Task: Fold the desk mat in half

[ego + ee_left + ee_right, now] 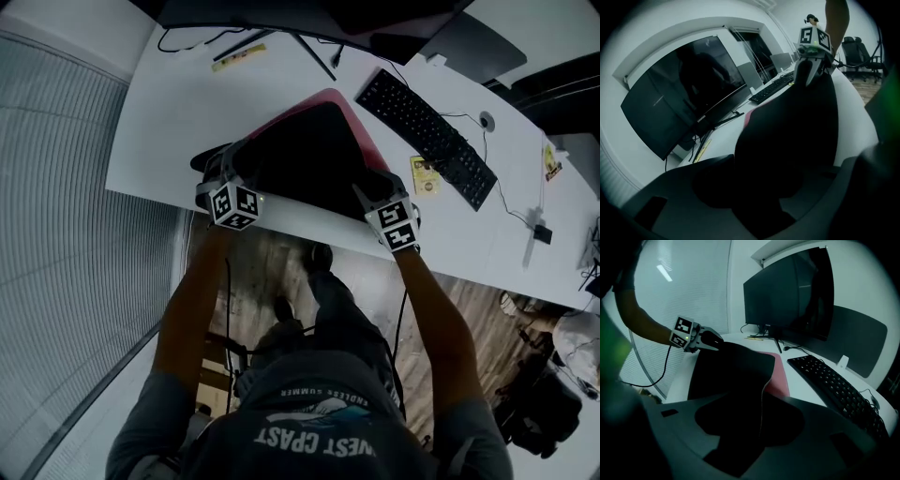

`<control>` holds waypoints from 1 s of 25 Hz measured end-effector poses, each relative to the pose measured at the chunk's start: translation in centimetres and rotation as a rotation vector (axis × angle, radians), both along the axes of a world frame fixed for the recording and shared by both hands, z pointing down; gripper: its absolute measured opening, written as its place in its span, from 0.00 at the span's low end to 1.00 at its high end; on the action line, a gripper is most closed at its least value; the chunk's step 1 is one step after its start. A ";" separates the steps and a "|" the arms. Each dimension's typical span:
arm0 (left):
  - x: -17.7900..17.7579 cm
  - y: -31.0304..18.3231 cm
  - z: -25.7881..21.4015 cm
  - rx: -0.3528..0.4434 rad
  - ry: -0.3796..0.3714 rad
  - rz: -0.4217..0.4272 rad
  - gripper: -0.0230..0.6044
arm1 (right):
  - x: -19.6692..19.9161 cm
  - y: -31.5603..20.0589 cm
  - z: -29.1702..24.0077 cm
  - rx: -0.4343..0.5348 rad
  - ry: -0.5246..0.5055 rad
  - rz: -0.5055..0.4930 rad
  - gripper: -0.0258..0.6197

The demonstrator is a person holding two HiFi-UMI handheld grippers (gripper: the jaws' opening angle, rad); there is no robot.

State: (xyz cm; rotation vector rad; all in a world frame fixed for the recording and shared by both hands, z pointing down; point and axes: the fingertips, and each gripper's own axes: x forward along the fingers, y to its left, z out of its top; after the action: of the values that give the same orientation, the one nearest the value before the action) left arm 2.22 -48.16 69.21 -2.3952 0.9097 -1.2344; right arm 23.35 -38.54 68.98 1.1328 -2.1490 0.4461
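Spring-back worries me: my left gripper [225,171] and right gripper [377,190] both stand wide, the desk mat [309,150] corners lying loose between the jaws. Unpinned, the fold could flop open.

Head view: steeply down over desk [187,112]. Gripper views: close, low, facing each other across desk mat [787,126].

Keyboard [427,139] blocks right of the desk mat [309,155], monitor [679,103] behind; desk [159,122] bare leftward.
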 end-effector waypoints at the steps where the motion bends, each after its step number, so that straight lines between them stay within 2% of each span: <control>1: 0.2 -0.3 -0.1 0.016 0.012 0.000 0.33 | 0.5 -0.2 0.4 0.004 0.026 0.037 0.34; 4: 0.7 -0.9 -0.5 0.090 0.025 0.009 0.34 | 1.7 -0.7 0.8 0.059 0.099 0.112 0.38; 7: 0.9 -1.4 -0.4 0.130 0.001 0.021 0.33 | 1.7 -1.2 1.0 0.108 0.162 0.115 0.37; 10: 1.0 -1.8 -0.3 0.126 0.000 0.018 0.33 | 1.8 -1.6 1.2 0.104 0.182 0.106 0.36; 16: 0.7 -2.0 -0.4 0.122 -0.001 -0.023 0.33 | 2.1 -3.0 1.4 0.075 0.133 0.091 0.37; 20: -0.1 -1.7 -0.5 0.076 0.035 -0.079 0.34 | 2.0 -3.1 1.5 0.057 0.130 0.077 0.38; 25: -0.3 -1.9 -2.4 0.074 0.096 -0.126 0.36 | 1.9 -3.1 1.5 0.046 0.196 0.049 0.38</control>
State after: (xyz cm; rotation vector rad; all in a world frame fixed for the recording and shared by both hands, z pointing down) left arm 1.89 -50.07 66.83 -2.3884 1.1302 -1.1160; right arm 25.20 -41.65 70.50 1.2056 -1.9736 0.2952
